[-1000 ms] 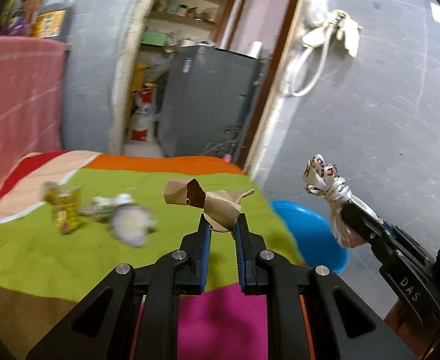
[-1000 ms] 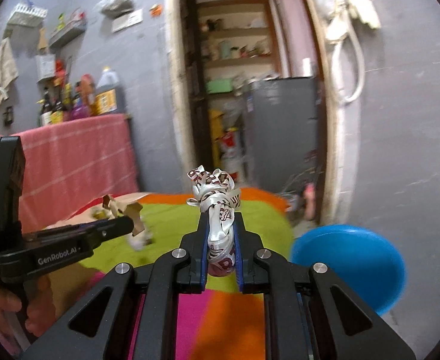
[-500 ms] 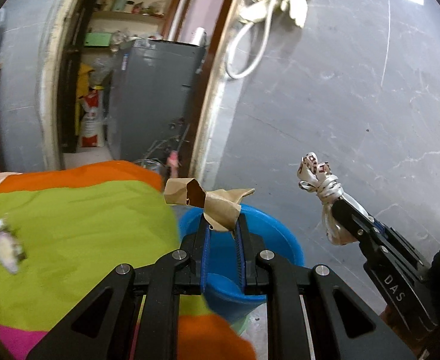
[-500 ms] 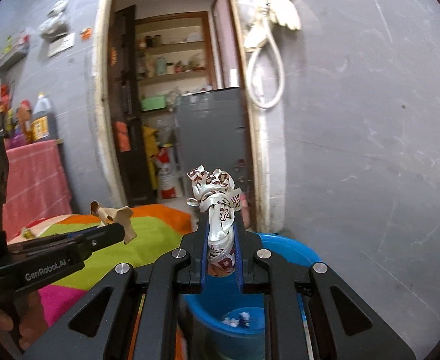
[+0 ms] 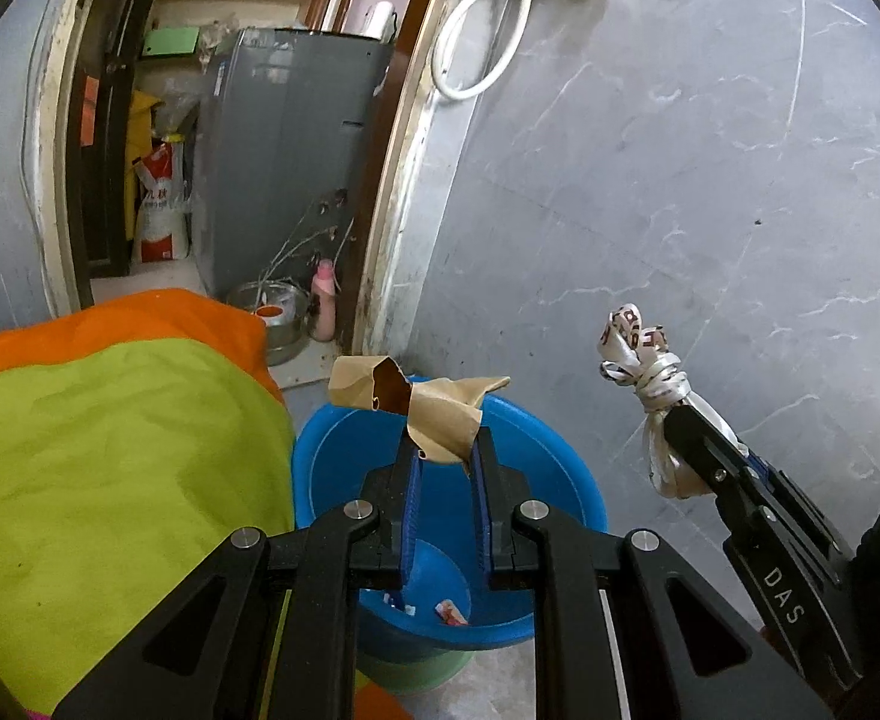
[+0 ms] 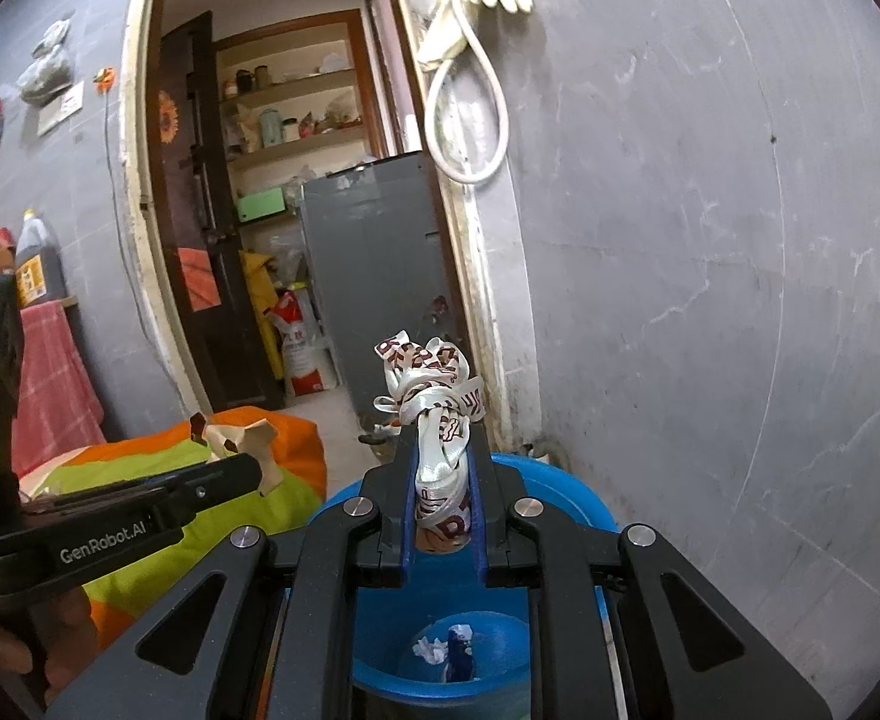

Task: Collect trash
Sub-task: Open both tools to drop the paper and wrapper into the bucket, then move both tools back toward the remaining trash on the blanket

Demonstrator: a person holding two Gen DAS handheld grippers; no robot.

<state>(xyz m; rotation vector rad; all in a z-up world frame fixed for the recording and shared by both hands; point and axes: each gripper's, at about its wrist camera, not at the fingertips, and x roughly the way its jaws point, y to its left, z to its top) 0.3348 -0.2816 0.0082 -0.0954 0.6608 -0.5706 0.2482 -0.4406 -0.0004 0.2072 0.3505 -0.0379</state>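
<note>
Trash is held in both grippers, above a blue bucket. A crumpled brown paper scrap is pinched at the tips of the left gripper, fingers nearly closed on it. A knotted white ribbon w/ dark red lettering is clamped in the right gripper, fingers closed to the ribbon's width; its knot sticks out past the tips.

Directly below and ahead of both, the bucket stands on the floor, its rim seen under the fingers in both wrist views. A few small bits are seen at its bottom: white crumpled scraps and a blue piece; what they are can't be told.

To the left, touching or just beside the bucket, a surface is covered w/ a cloth in lime green and orange. Behind the bucket a grey marbled wall rises, w/ a white hose loop and gloves hung near a doorway. Through the doorway a grey appliance, shelves and a red-and-white sack are seen. Part of a hand shows on the left gripper's handle.
</note>
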